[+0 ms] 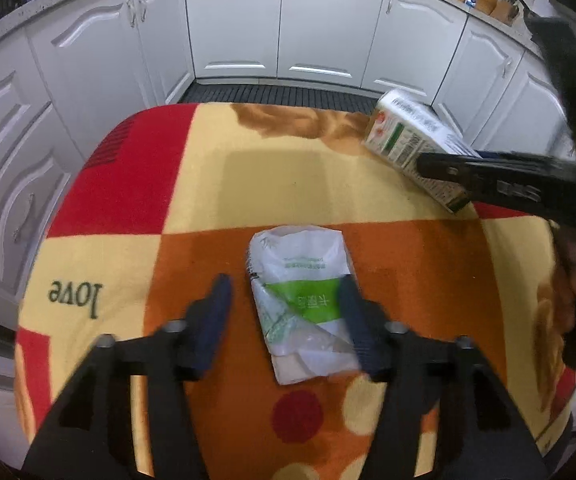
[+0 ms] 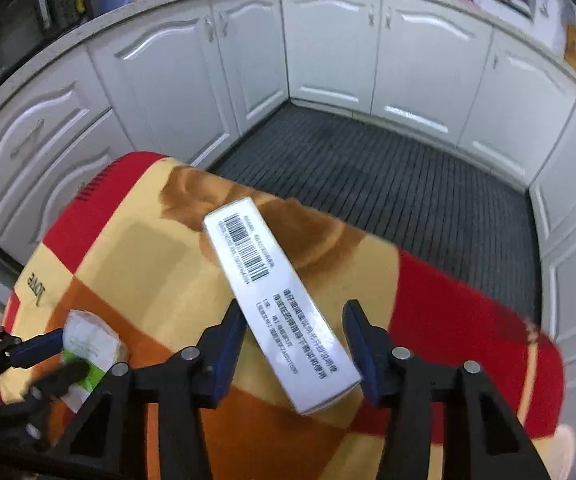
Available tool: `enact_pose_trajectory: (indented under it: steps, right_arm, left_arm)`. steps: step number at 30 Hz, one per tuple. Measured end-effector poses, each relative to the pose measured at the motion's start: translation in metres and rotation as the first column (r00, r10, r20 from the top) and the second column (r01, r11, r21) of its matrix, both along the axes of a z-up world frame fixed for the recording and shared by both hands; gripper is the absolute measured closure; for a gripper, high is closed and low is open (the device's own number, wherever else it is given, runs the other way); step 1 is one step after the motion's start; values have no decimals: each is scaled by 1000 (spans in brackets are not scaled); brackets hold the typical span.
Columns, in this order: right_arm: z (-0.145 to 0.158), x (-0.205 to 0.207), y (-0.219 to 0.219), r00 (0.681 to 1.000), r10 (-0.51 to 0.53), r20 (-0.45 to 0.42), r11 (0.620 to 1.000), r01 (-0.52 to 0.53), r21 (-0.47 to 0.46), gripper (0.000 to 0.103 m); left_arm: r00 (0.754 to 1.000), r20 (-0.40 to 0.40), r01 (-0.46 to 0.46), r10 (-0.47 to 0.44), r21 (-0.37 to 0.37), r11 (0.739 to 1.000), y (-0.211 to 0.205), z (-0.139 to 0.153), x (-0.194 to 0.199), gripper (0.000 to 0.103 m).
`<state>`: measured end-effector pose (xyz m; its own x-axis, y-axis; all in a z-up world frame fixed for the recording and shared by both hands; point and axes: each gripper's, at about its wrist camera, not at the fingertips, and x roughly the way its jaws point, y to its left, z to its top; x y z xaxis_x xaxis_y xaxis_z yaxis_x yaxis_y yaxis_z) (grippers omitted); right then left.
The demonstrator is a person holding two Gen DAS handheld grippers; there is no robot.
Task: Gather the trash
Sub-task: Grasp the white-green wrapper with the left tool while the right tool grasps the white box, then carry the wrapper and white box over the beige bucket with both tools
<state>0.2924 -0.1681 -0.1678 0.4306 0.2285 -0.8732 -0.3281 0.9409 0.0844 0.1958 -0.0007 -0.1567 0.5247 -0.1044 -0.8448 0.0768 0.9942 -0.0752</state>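
Trash, two pieces, both lying on the patterned blanket [image 1: 288, 168]: a crumpled white-and-green wrapper [image 1: 302, 304] near its middle; a long white carton [image 2: 278, 300] lying slantwise near its far edge. Step in hand, as it looks: closing on each piece. You should centre the left gripper [image 1: 286, 312] over the wrapper and press low, so the thin plastic cannot slide out; square the right gripper [image 2: 294, 340] across the carton's narrow width before squeezing. Left gripper: about half open, straddling the wrapper, one pad at its edge, nothing gripped; right gripper: narrowly open, straddling the carton's near end, grip not yet evident.
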Motion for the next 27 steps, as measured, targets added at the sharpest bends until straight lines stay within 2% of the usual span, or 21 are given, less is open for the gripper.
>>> enact_pose_trajectory:
  steps: [2,4,5,6,9,11,17,24,27]
  right_arm:
    - [4,-12,-5,1000,-1,8,1000,1,11,68]
    - [9,-30,-19,1000,-22,16,999,22,27,69]
    - [12,-41,-26,999,-30,15,999,30,46,69]
    - [14,-49,-31,999,-34,16,998,33,55,69]
    - [19,-84,-53,998,-58,27,996,56,74,74]
    - [21,-107,-69,996,-87,29,992,84,98,77]
    - [25,-160,-101,984,-176,26,973,170,155,78]
    - [38,-199,-130,973,-230,36,957,219,192,78]
    - [39,-212,-137,970,-241,35,956,231,182,78]
  left_arm:
    - [1000,1,-5,5,-20,1000,0,-5,3,46]
    - [1000,5,-28,29,-56,998,3,-6,3,48]
    - [999,0,-33,33,-76,997,4,-7,3,53]
    - [1000,-8,-21,20,-109,994,3,-7,2,71]
    - [999,31,-10,12,-58,998,-7,4,-9,88]
    - [999,40,16,-13,-69,997,-16,12,-19,89]
    - [996,45,82,-78,-88,993,-45,23,-40,91]
    - [982,49,188,-183,-156,970,-79,39,-63,91]
    - [975,50,223,-218,-155,962,-94,41,-74,91]
